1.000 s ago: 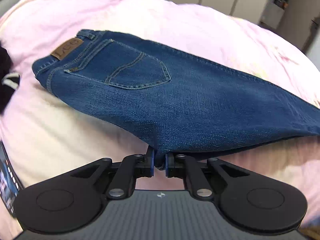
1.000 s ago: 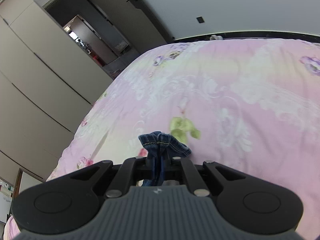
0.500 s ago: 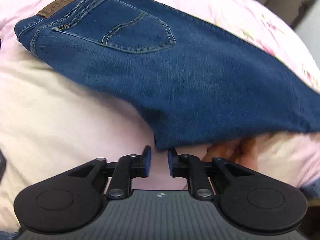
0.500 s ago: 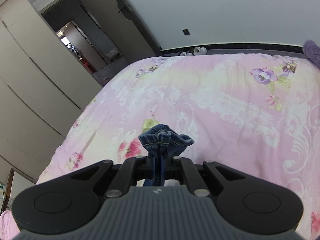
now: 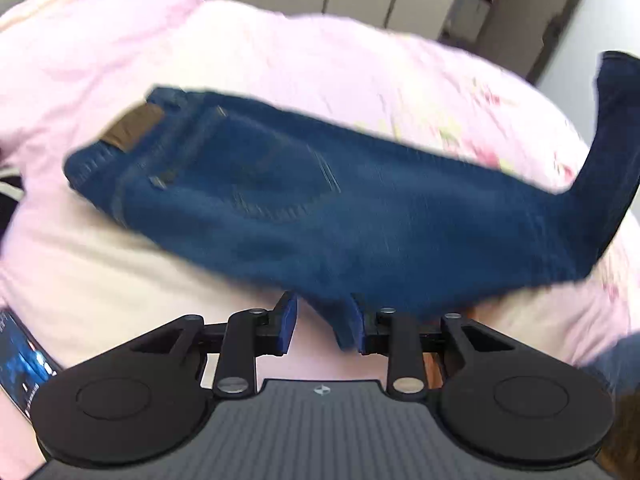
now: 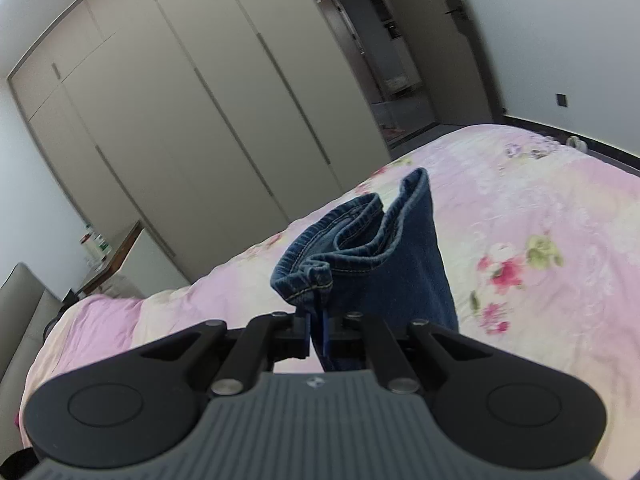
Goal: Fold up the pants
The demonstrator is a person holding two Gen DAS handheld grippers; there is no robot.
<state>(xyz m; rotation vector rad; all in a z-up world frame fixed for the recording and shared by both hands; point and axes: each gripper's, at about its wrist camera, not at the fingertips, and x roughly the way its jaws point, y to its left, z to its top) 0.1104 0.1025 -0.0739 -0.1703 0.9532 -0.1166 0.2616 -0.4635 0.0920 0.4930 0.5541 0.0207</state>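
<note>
Blue jeans (image 5: 320,220) lie folded lengthwise on the pink bed, waistband and brown patch at the left, blurred by motion. Their leg end (image 5: 612,140) rises off the bed at the right. My left gripper (image 5: 323,322) is at the near edge with its jaws opening. A corner of denim hangs between the blue pads, close to the right one, and is not pinched. In the right wrist view my right gripper (image 6: 316,330) is shut on the bunched leg hems (image 6: 352,240), held up above the bed.
The floral pink duvet (image 6: 540,208) covers the whole bed. A phone (image 5: 20,356) with a lit screen lies at the near left edge. Tall wardrobe doors (image 6: 180,120) and an open doorway (image 6: 384,60) stand beyond the bed, and a bedside table (image 6: 108,256) is at the left.
My left gripper let go of the jeans' near edge and its jaws spread apart. The right gripper lifted the hems high and rolled; the leg end now rises at the right.
</note>
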